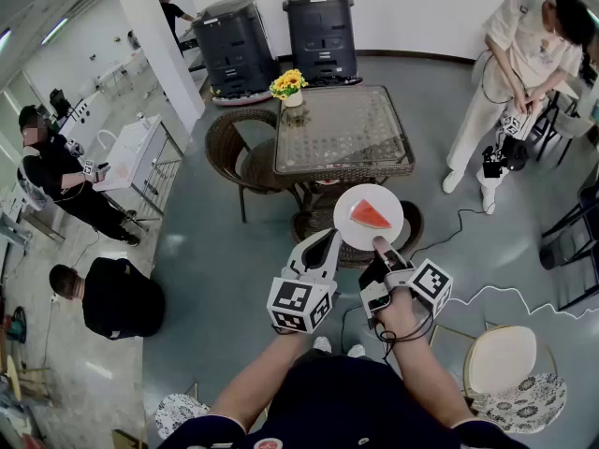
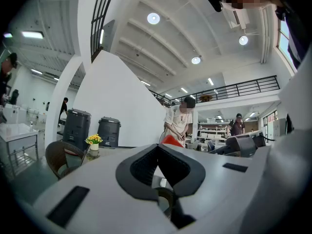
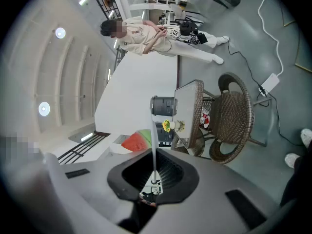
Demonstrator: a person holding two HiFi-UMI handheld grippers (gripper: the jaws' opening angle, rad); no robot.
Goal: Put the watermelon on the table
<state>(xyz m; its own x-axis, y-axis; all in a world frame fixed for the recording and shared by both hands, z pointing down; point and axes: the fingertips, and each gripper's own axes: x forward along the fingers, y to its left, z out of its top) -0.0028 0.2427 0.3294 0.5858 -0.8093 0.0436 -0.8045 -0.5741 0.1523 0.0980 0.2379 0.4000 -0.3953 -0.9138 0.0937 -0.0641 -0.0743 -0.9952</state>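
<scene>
Our left tool (image 1: 324, 243) is clenched empty, its tip just beside the plate (image 1: 372, 195) rim. 1 watermelon (image 1: 371, 215) slice lies on that plate, held short of the desk (image 1: 342, 131). Our right tool (image 1: 380, 245) pinches the plate's near edge.

The red watermelon wedge (image 1: 371, 215) lay flat on a white plate (image 1: 350, 235), up in the air, short of the glass-topped table (image 1: 342, 129).

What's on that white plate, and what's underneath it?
A red watermelon slice lies on the plate. The right tool grips its rim. Below stands a wicker chair; the plate covers part of it.
</scene>
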